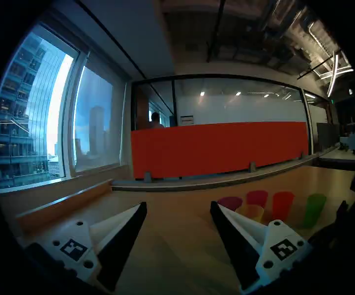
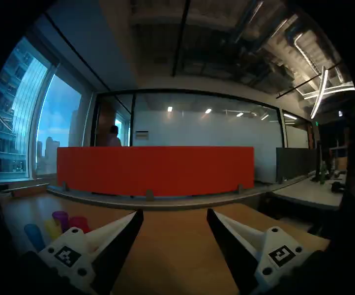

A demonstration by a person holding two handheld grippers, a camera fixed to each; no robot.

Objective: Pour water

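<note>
Office: orange desk divider, glass-walled mtg rm, high-rise windows.

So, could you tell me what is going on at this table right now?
A person holds a claw in each hand above a wooden table. The left claw and the right claw are both open and grip nothing. A cluster of coloured cups stands on the table ahead of the left claw, to its right, with a green cup at the outer end. No cup has been picked up yet, so pouring has not begun.
</note>
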